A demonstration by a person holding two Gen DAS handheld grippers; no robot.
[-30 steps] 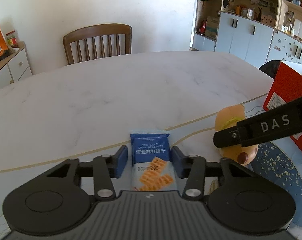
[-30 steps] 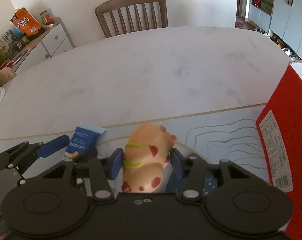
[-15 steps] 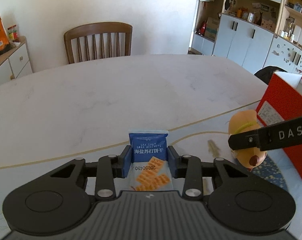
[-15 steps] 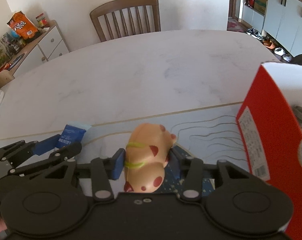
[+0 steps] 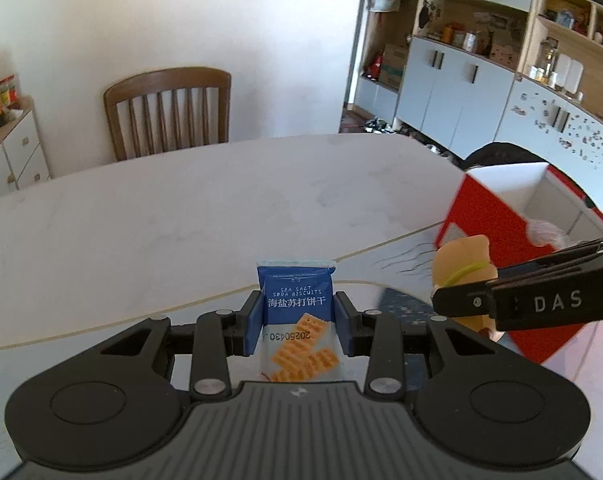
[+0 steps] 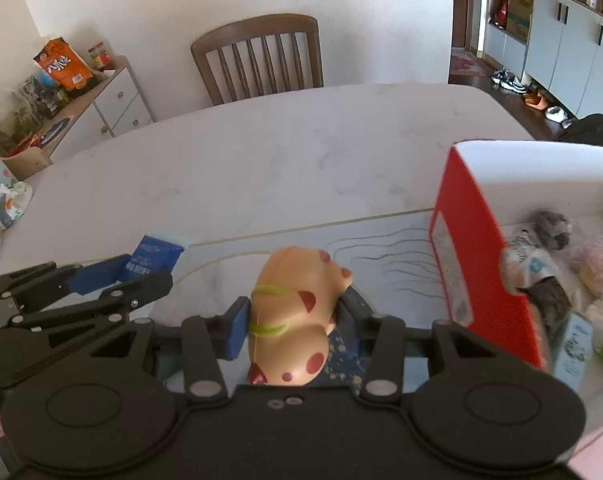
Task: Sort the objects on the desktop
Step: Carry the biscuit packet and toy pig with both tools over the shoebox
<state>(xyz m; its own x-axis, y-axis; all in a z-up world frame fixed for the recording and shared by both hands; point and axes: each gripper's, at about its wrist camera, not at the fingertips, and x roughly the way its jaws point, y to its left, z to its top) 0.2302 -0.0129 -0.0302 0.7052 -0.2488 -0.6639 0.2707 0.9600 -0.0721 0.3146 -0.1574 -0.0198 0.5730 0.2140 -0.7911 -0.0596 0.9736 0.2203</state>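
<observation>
Red box (image 6: 485, 264) right of claw-held toy (image 6: 293, 320); chair (image 6: 261, 56) beyond table (image 6: 261, 160).

Blue soda-biscuit packet (image 5: 297, 316) upright in jaws, tan spotted toy (image 6: 295, 316) clamped beside red box (image 6: 477, 264)

Blue biscuit packet (image 5: 295, 304) with white lettering and orange crackers printed below. Tan toy (image 6: 293, 320) – dark red spots, yellow-green stripe. Red box (image 6: 485, 264), white inside. White marbled surface (image 6: 261, 176) – thin tan line, dark blue speckled mat (image 6: 343, 360).
</observation>
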